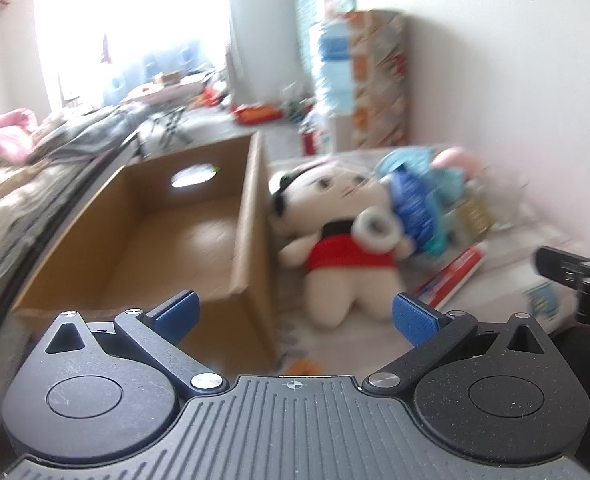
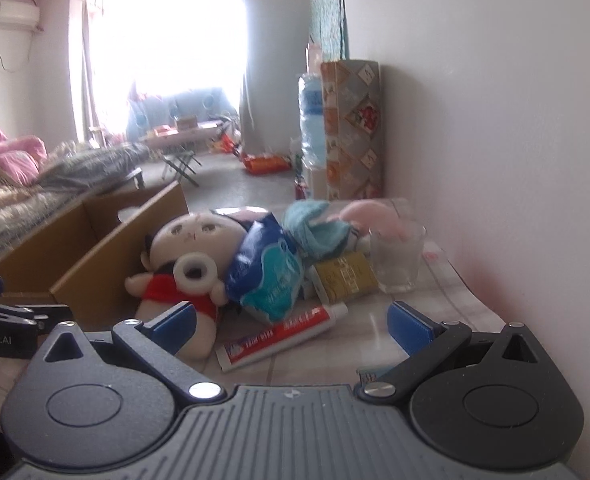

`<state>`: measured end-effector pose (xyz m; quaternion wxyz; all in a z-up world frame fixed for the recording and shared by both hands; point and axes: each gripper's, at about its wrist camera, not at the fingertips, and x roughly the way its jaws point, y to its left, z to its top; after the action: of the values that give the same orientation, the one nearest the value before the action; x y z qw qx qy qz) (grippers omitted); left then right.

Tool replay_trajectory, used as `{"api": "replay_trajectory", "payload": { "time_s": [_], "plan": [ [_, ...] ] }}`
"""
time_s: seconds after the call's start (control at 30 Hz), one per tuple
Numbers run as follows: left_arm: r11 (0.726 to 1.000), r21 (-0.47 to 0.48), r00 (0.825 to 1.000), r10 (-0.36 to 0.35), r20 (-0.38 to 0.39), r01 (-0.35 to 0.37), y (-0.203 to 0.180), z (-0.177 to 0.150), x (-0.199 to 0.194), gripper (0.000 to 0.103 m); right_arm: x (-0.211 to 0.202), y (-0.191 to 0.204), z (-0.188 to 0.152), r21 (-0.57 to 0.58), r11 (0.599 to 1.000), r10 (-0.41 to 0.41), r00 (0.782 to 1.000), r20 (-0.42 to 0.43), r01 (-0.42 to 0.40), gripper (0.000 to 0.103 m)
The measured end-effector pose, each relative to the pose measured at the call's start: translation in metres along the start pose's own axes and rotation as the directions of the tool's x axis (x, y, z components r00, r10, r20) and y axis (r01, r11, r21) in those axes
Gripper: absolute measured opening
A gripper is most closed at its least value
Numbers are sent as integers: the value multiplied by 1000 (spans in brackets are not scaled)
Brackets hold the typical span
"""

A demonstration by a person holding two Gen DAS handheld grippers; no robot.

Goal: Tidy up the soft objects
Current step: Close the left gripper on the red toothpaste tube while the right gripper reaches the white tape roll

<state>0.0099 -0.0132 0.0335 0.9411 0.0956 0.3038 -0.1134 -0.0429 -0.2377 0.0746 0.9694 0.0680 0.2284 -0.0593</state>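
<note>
Left wrist view, blurred by motion, has the left hand-held gripper (image 1: 295, 318) spread wide with nothing between its blue pads (image 1: 179, 312), hanging over the near corner of an open cardboard box (image 1: 251, 240). The box shows a bare floor inside and an oval handle cutout in its far wall. Taking the box as landmark: a plush doll (image 1: 335, 236) in a red shirt leans against the outside of its right wall, head toward the far end, legs toward the camera. A white ring-shaped piece (image 1: 377, 226) rests on the doll's chest. Farther from the box, touching the doll's other side, lies a blue plastic pack (image 1: 413, 204), with a light blue cloth (image 1: 443, 176) and a pink soft thing (image 1: 455, 158) behind it. A red and white toothpaste tube (image 1: 451, 276) lies on the tiled surface (image 1: 515, 276) on that same side, nearer the camera than the pack.

Right wrist view is sharper. The right hand-held gripper (image 2: 291, 322) is likewise wide open and holds nothing, low over the surface, well right of the box (image 2: 115, 248). Beyond the pack (image 2: 267, 276) from the box sit a yellow carton (image 2: 347, 276) and then a clear glass (image 2: 397, 258), close to the wall. The left hand-held gripper's dark body shows at this view's left edge, in front of the box.
</note>
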Motion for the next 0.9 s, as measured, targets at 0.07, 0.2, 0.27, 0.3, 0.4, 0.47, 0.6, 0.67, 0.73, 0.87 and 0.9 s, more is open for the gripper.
{"api": "replay_trajectory", "payload": {
  "time_s": [0.07,0.2,0.27,0.3,0.4,0.47,0.6,0.67,0.73,0.87,0.9],
  "plan": [
    [999,7,998,-51,29,51,-4,7,1,103,5,-11,8,24,999,25,1000,19,-25,103],
    [989,1,987,-145,62,145,-14,22,14,103,17,-29,25,54,996,62,997,50,-65,103],
    [984,1,980,-180,85,180,-22,28,22,102,25,-38,32,83,992,95,994,51,-99,103],
    [981,1,977,-195,89,196,-25,31,28,101,29,-42,33,101,988,110,993,47,-114,103],
    [967,3,962,-252,102,253,-34,36,40,97,45,-52,32,146,978,147,989,11,-147,103],
    [962,12,957,-272,95,272,-40,38,47,96,57,-58,26,182,969,173,985,-25,-165,101],
    [961,49,961,-273,53,271,-50,37,63,92,85,-67,12,262,949,213,970,-117,-177,80],
    [958,67,959,-283,28,281,-55,35,72,87,101,-71,6,303,937,235,957,-170,-176,71],
    [952,95,956,-293,0,292,-60,31,77,79,115,-75,3,334,926,254,945,-209,-175,66],
    [932,132,941,-330,-79,337,-71,25,88,72,135,-80,0,365,913,283,925,-253,-180,58],
    [922,134,930,-353,-103,364,-74,24,91,70,138,-81,0,370,912,285,922,-262,-177,55]
  ]
}}
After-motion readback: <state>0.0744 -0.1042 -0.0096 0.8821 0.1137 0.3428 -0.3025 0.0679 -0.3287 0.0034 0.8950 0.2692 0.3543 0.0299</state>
